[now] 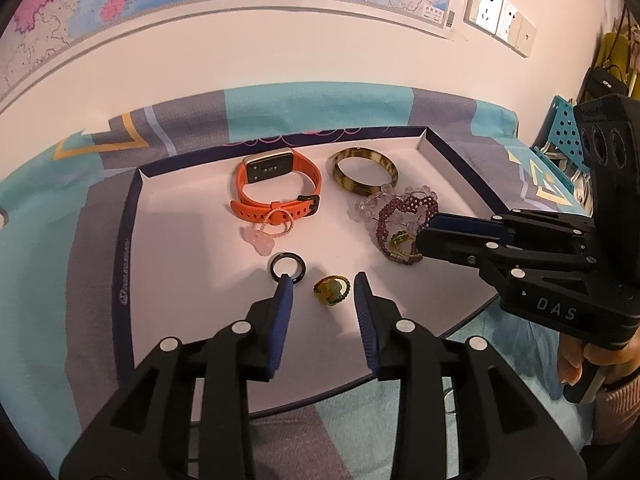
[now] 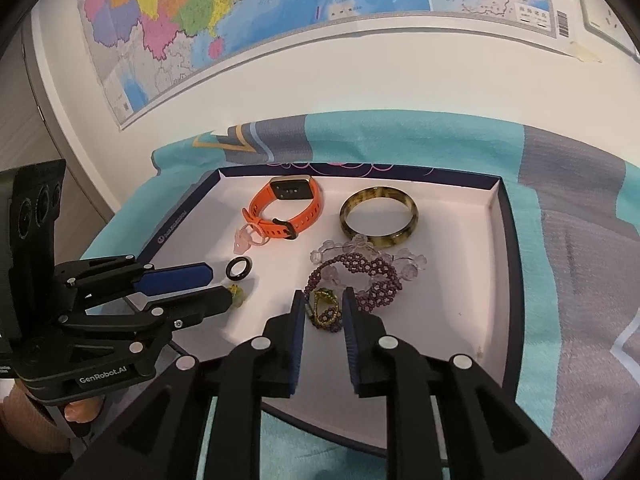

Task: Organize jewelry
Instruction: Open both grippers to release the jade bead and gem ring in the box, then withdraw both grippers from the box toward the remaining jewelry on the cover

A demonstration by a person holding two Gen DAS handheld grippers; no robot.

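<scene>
Nearest, left gripper (image 1: 322,286), jaws apart around a green bead ring (image 1: 331,289); right gripper (image 2: 322,306), jaws apart, straddles a small green-purple piece (image 2: 325,307). Beyond, in the tray (image 2: 496,216): black ring (image 1: 287,266), beaded bracelets (image 2: 360,270), orange watch (image 1: 276,186), bangle (image 2: 378,216). Sorting seems unfinished; pieces lie loose.

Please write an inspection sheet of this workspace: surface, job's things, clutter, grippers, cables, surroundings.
Surface: shallow white tray with dark rim, on a teal and grey patterned cloth.
Job's things: orange watch, brown bangle, pink charm, black ring, green ring, purple bead bracelet tangled with clear beads, small green beaded piece.
Clutter: nothing seen.
Grippers: left gripper open, fingers either side of the green ring; right gripper open around the small green beaded piece.
Cables: nothing seen.
Surroundings: wall map, wall sockets, bags hanging at right.
</scene>
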